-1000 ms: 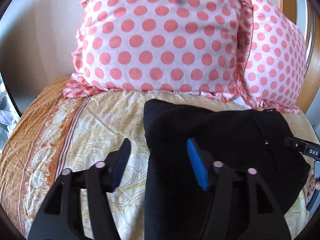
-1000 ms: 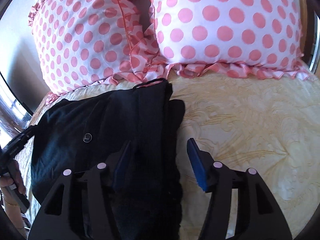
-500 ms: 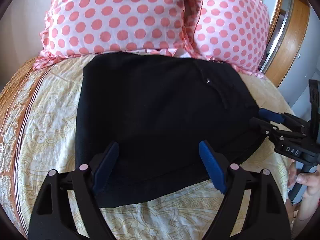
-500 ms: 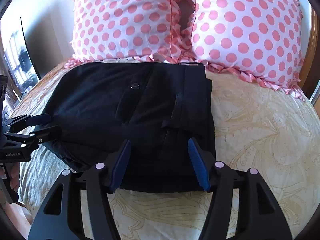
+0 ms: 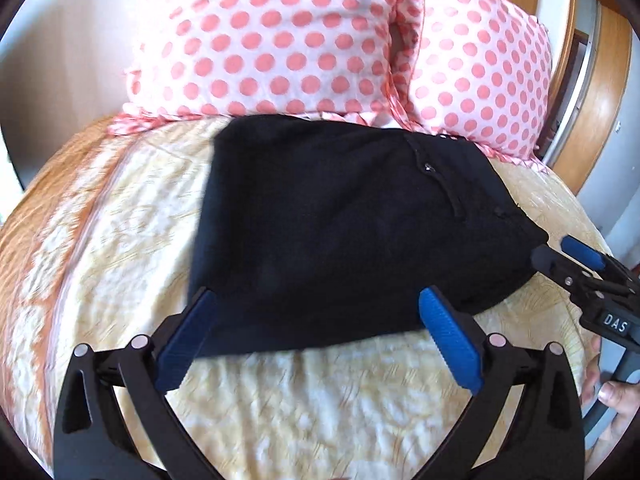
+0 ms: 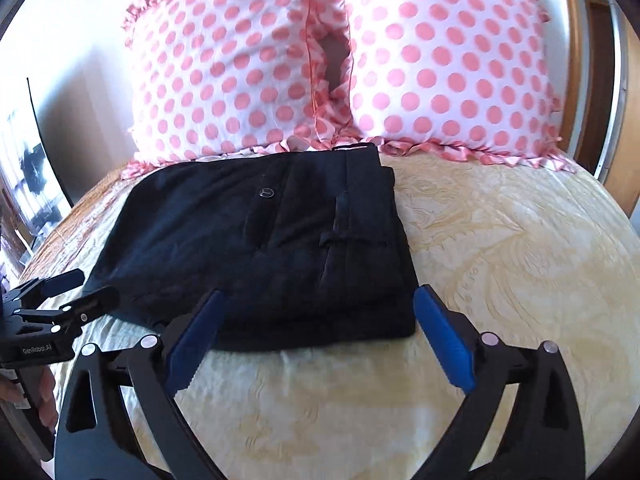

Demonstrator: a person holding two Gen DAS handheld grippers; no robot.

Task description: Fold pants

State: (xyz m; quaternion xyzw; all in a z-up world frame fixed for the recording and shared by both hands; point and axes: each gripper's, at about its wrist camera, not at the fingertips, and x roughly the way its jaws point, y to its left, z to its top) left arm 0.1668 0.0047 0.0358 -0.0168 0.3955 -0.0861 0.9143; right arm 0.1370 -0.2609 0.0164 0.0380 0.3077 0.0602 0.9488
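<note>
The black pants (image 5: 340, 232) lie folded in a flat block on the bed, waistband and button (image 6: 267, 192) to the right. My left gripper (image 5: 316, 300) hovers at their near edge. Its blue-padded jaws are opening wide, with nothing pressed between them. My right gripper (image 6: 320, 298) stands the same way at the near right corner of the pants (image 6: 280, 248), its jaws opening and free of the cloth. Each gripper also shows in the other's view: the right gripper (image 5: 560, 256) by the pants' right corner, the left gripper (image 6: 80, 288) by their left corner.
Two white pillows with pink dots (image 5: 280, 40) (image 6: 440, 60) lean against the head of the bed just behind the pants. The yellow patterned bedspread (image 5: 320, 400) has an orange border (image 5: 48, 240) at the left. A wooden frame (image 5: 600, 80) stands at the right. Hands (image 5: 616, 400) hold the gripper handles.
Both grippers have drawn back from over the pants toward the near side of the bed, and their jaws have spread wider. The pants stay folded on the bedspread.
</note>
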